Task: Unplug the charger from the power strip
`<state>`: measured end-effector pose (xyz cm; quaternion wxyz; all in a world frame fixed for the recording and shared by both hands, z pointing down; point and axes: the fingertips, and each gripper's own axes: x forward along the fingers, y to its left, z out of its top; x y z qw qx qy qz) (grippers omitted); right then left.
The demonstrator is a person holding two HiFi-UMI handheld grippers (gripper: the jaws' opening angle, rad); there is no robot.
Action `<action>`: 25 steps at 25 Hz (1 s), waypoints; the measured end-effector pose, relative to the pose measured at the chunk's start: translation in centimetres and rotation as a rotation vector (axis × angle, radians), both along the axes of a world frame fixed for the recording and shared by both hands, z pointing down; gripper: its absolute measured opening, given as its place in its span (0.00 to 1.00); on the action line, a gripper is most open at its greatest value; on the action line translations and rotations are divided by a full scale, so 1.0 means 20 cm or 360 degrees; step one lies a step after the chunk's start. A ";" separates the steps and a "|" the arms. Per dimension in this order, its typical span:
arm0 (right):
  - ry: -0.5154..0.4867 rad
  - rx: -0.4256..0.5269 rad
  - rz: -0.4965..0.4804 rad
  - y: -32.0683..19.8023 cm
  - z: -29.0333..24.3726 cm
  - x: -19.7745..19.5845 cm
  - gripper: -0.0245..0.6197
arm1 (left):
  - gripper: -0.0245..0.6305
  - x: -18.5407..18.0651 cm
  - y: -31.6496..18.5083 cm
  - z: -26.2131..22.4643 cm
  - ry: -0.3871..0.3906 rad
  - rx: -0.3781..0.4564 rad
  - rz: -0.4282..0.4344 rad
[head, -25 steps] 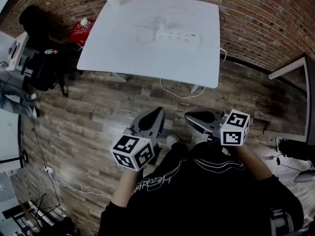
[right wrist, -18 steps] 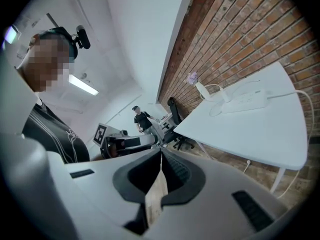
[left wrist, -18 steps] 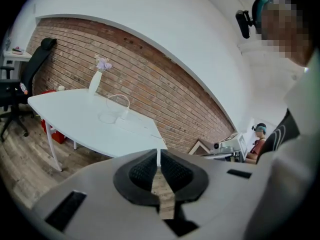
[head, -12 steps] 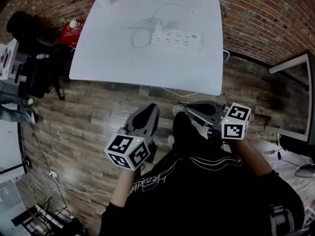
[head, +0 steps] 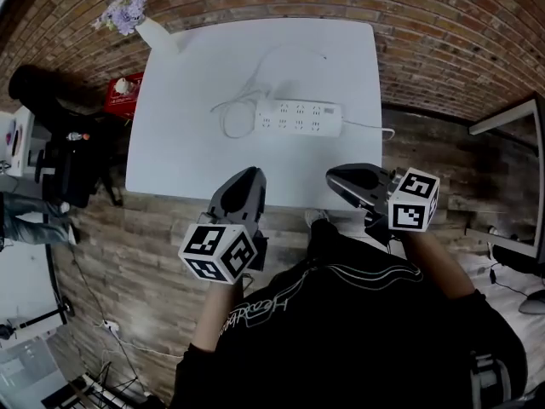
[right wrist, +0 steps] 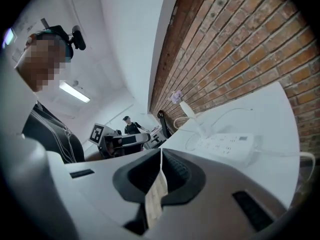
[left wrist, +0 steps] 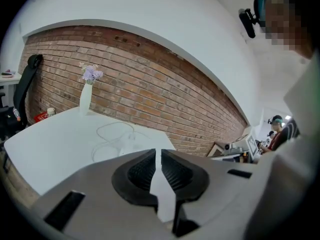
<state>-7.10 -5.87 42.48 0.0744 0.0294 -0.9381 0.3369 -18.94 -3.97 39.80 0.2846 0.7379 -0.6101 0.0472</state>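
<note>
A white power strip (head: pixel 298 118) lies in the middle of the white table (head: pixel 187 152). At its left end sits a white charger (head: pixel 258 109), its thin cable (head: pixel 228 119) looping to the left. My left gripper (head: pixel 247 175) hovers at the table's near edge, shut with nothing in it. My right gripper (head: pixel 335 177) hangs beside it, also shut and empty, just short of the edge. In the right gripper view the power strip (right wrist: pixel 227 146) lies ahead of the closed right gripper (right wrist: pixel 161 156). The left gripper (left wrist: pixel 156 156) faces the cable (left wrist: pixel 112 134) across the tabletop.
A white vase with purple flowers (head: pixel 140 24) stands at the table's far left corner against the brick wall (head: pixel 443 49). The strip's own cord (head: pixel 375 126) runs off the right edge. A black chair and bags (head: pixel 60 135) stand left of the table.
I have stepped toward the table. Both grippers moved forward together, from over the wooden floor to the table's near edge. Their jaws stayed shut.
</note>
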 end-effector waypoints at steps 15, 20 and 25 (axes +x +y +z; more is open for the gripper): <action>0.0180 0.0193 0.0021 -0.49 0.16 0.00 0.04 | 0.34 -0.13 -0.51 0.16 -0.0176 -0.0052 -0.0054; 0.0346 0.0388 -0.0045 -0.59 0.28 -0.04 0.04 | 0.37 -0.18 -0.62 0.29 -0.0206 -0.0102 -0.0072; 0.0544 0.0567 -0.0008 -0.73 0.43 -0.07 0.21 | 0.37 -0.21 -0.74 0.41 -0.0253 -0.0148 -0.0079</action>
